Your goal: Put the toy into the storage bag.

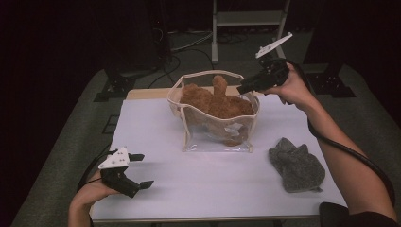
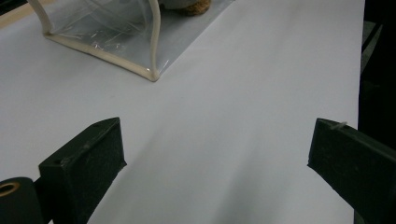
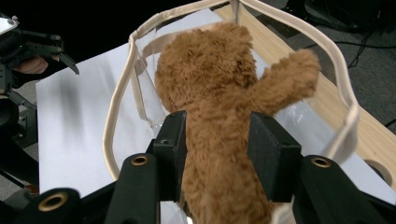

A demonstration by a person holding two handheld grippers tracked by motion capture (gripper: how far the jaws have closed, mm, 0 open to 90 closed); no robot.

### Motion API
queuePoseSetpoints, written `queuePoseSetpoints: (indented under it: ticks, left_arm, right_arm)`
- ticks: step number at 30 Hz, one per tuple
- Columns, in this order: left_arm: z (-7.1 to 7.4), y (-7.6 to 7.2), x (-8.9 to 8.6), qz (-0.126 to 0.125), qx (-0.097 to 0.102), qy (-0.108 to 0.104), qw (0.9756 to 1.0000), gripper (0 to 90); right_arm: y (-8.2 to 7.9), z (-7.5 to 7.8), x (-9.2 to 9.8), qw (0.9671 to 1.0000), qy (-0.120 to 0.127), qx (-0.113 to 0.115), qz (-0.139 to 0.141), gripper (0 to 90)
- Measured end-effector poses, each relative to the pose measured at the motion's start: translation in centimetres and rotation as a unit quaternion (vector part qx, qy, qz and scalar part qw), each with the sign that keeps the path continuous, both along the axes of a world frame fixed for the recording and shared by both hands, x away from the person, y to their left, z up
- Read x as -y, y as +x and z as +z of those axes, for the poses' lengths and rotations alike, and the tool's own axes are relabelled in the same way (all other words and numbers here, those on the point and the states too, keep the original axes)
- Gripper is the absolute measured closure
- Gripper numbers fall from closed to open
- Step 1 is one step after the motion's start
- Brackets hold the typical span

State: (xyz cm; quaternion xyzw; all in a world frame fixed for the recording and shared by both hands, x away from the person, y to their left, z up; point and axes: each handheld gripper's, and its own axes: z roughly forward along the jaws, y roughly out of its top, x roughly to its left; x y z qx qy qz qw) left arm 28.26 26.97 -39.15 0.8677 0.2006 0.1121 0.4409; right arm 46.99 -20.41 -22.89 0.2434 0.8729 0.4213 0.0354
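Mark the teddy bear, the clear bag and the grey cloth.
teddy bear [image 3: 205, 70], right gripper view, on its head.
clear bag [image 1: 217, 140], high view, on its front wall.
grey cloth [image 1: 297, 165], high view, on its middle.

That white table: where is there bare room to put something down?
The white table is bare across its front, between the left gripper, the clear bag and the grey cloth, and along its left side. It is crowded at the bag, where the right gripper has the brown teddy bear between its fingers.
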Motion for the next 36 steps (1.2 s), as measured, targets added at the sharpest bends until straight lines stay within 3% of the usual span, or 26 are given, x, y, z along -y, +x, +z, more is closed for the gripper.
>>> queuePoseSetpoints:
  ticks: [20,36]
  left_arm:
    - [-0.3,0.1,0.0,0.001,-0.005,-0.006,1.0000,3.0]
    - [-0.4,0.3,0.1,0.005,0.000,-0.007,1.0000,3.0]
  right_arm:
    - [-2.4,-1.0,4.8,0.9993,0.021,0.001,-0.029,51.6]
    - [-4.1,-3.5,8.6,0.9970,0.037,-0.016,-0.066,48.3]
